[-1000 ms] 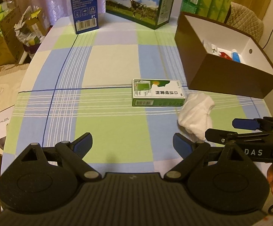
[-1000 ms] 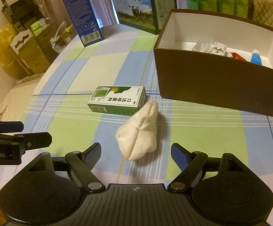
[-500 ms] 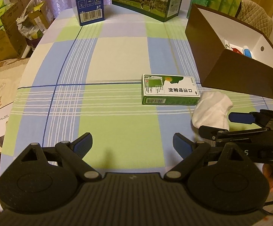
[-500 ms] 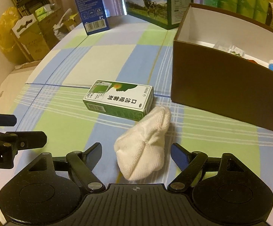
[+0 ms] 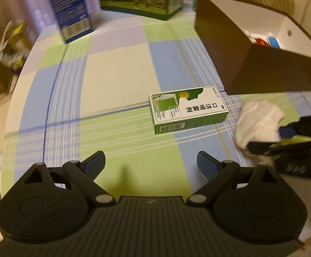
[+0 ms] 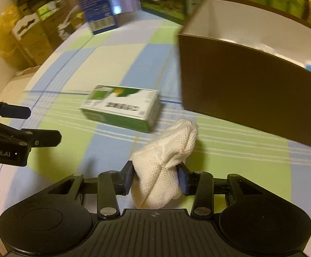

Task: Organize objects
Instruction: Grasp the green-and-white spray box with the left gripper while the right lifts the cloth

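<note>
1. Brown box [image 6: 252, 85] fills 1–2 o'clock in the right wrist view, some items already inside. Risk: its near wall stands tall between cloth and opening; a low carry likely strikes the wall or drags the cloth over the rim.
2. Green carton [image 6: 123, 111] lies flat on the checked tablecloth [image 5: 117, 75], at 11 o'clock of the cloth and just beside it. Risk: the cloth's trailing end may brush and shift the carton on lift.
3. White cloth [image 6: 164, 162] is bunched, with the right gripper [image 6: 155, 181] closed on its near end; the far end sags free. Risk: soft fabric can slip out of so partial a pinch.
4. Left gripper [image 5: 150, 162] is wide apart, empty, with the carton at its 12–1 o'clock. Risk: the two grippers are near each other and could collide. Both views are motion-blurred.
</note>
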A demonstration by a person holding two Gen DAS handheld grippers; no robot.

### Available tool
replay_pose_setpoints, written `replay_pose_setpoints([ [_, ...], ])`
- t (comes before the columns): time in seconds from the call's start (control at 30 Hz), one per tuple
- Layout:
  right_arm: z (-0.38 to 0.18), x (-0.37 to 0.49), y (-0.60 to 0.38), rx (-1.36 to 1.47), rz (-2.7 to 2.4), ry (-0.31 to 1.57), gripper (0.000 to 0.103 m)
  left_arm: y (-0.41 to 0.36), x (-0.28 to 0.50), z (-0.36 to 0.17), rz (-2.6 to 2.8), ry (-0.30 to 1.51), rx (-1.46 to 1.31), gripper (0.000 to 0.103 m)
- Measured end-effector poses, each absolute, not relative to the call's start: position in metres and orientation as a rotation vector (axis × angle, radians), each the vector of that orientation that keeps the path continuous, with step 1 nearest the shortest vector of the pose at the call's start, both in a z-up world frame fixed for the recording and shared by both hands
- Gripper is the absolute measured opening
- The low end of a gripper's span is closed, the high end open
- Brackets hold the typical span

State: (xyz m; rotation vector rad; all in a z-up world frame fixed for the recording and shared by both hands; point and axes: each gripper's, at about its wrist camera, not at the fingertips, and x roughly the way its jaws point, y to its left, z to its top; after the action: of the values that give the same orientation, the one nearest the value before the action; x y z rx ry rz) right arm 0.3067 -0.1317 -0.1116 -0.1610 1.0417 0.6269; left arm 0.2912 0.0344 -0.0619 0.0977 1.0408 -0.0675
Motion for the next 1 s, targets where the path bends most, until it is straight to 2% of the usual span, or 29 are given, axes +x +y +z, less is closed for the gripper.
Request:
replay_pose_setpoints([
  [0.33, -0.107, 0.322, -0.201, -0.066, 0.426, 1.051, 0.039, 0.008, 0.338, -0.083, -0.322, 0.940, 0.342, 0.091],
  [0.5, -0.104, 0.322, -0.215, -0.041, 0.382, 1.053, 0.039, -0.012, 0.355, -0.097, -0.508, 0.925, 0.509, 0.091],
  [0.67, -0.102, 0.322, -0.224, -0.023, 0.367, 1.054, 0.039, -0.020, 0.375, -0.111, -0.607, 0.947, 0.553, 0.091],
  [0.77, -0.100, 0.321, -0.227, -0.023, 0.370, 1.055, 0.039, -0.023, 0.380, -0.116, -0.634, 0.963, 0.526, 0.085],
  [0.87, -0.101, 0.321, -0.227, -0.024, 0.371, 1.057, 0.039, -0.024, 0.377, -0.118, -0.614, 0.961, 0.507, 0.084],
  [1.0, -0.102, 0.321, -0.224, -0.031, 0.373, 1.059, 0.039, -0.021, 0.370, -0.111, -0.566, 0.980, 0.438, 0.071],
])
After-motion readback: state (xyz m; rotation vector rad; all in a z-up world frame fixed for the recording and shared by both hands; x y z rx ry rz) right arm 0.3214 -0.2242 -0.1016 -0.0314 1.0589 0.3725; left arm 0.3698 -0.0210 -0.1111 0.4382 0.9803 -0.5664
